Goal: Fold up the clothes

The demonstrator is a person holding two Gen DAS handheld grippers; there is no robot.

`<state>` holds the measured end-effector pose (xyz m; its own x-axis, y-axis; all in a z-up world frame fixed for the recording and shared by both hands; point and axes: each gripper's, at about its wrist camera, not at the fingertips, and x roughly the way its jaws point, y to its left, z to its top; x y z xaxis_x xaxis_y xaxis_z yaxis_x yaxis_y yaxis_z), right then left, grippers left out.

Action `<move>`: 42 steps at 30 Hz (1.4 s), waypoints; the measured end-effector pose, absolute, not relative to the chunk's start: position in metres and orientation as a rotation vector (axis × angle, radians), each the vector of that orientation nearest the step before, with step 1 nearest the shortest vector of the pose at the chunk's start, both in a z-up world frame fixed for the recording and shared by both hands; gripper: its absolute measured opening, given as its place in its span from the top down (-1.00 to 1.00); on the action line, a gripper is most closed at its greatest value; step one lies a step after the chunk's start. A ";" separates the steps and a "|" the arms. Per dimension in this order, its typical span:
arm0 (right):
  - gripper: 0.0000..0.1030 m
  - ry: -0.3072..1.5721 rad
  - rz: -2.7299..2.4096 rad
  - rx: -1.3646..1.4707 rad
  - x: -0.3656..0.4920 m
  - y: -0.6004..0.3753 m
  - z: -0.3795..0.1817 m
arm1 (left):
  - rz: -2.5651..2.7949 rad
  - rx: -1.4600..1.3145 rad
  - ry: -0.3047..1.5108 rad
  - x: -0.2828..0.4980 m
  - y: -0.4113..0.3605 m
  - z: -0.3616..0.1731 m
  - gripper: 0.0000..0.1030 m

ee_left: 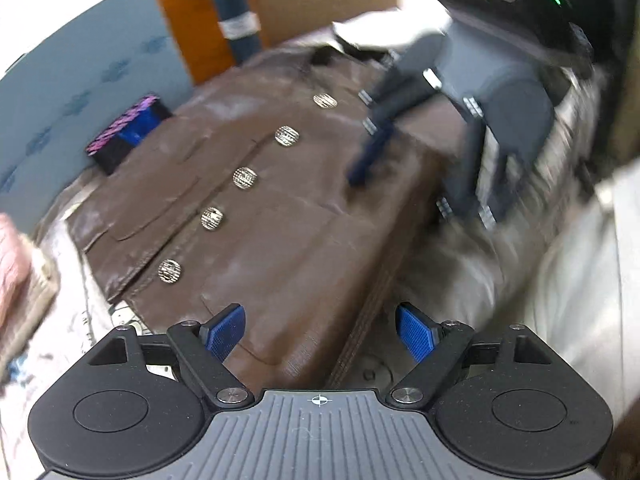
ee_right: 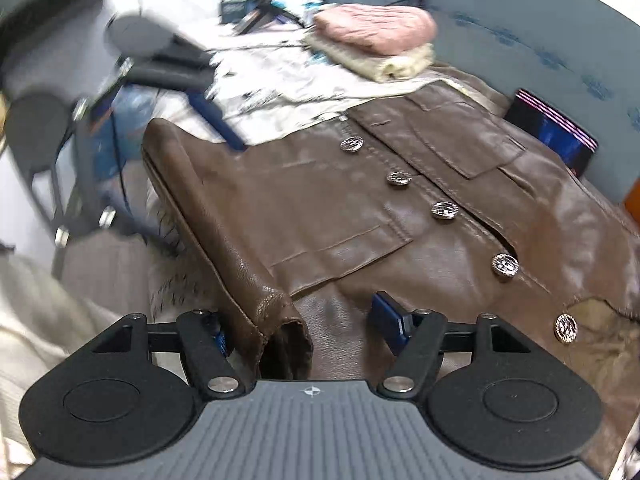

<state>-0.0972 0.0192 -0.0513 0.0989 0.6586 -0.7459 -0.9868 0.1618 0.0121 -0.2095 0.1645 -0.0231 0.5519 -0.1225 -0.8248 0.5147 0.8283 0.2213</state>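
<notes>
brown leather jacket [ee_right: 360,216], buttoned, sleeve folded

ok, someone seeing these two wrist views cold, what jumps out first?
The brown leather jacket spread across the middle, with its row of silver buttons down the front. Next, the sleeve folded over the jacket, its cuff lying between the open jaws of the right gripper. The left gripper hangs open over the jacket's edge, and a pink knit sits folded on a cream one behind.
</notes>
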 end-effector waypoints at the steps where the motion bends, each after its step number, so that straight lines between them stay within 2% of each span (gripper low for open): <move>1: -0.26 0.716 1.316 -0.557 -0.094 0.019 -0.049 | -0.403 0.496 0.921 -0.210 0.163 -0.025 -0.64; 3: -0.26 0.751 1.302 -0.498 -0.088 0.018 -0.046 | -0.379 0.538 0.913 -0.210 0.161 -0.030 -0.57; 4: -0.26 0.765 1.295 -0.474 -0.086 0.018 -0.045 | -0.361 0.542 0.905 -0.208 0.162 -0.031 -0.21; 5: -0.26 0.764 1.288 -0.470 -0.086 0.017 -0.044 | -0.348 0.537 0.898 -0.205 0.164 -0.032 0.05; 6: -0.27 0.763 1.282 -0.466 -0.087 0.017 -0.043 | -0.337 0.525 0.898 -0.201 0.166 -0.032 0.52; 7: -0.27 0.762 1.275 -0.462 -0.087 0.016 -0.042 | -0.334 0.507 0.891 -0.199 0.170 -0.029 0.71; 16: -0.29 0.777 1.052 -0.550 -0.073 -0.020 -0.047 | -0.201 0.225 0.782 -0.169 0.206 0.014 0.78; 21: -0.26 0.789 0.818 -0.629 -0.059 -0.065 -0.055 | -0.190 0.181 0.771 -0.153 0.220 0.019 0.78; 22: -0.21 0.779 0.771 -0.647 -0.057 -0.073 -0.056 | -0.193 0.184 0.774 -0.152 0.221 0.018 0.78; 23: 0.05 0.768 0.737 -0.658 -0.055 -0.080 -0.056 | -0.199 0.185 0.778 -0.151 0.222 0.017 0.78; 24: 0.42 0.763 0.716 -0.664 -0.053 -0.086 -0.055 | -0.205 0.186 0.781 -0.150 0.223 0.016 0.78; 27: 0.82 0.776 0.721 -0.668 -0.053 -0.095 -0.051 | -0.223 0.185 0.786 -0.151 0.223 0.016 0.81; 30: 0.91 0.829 0.772 -0.666 -0.060 -0.098 -0.043 | -0.253 0.174 0.811 -0.158 0.227 0.016 0.84; 34: 0.91 0.867 0.813 -0.664 -0.064 -0.101 -0.029 | -0.316 0.143 0.855 -0.168 0.237 0.018 0.83; 42: 0.92 0.682 0.743 -0.577 -0.018 -0.087 0.021 | -0.211 0.189 0.684 -0.123 0.252 0.049 0.84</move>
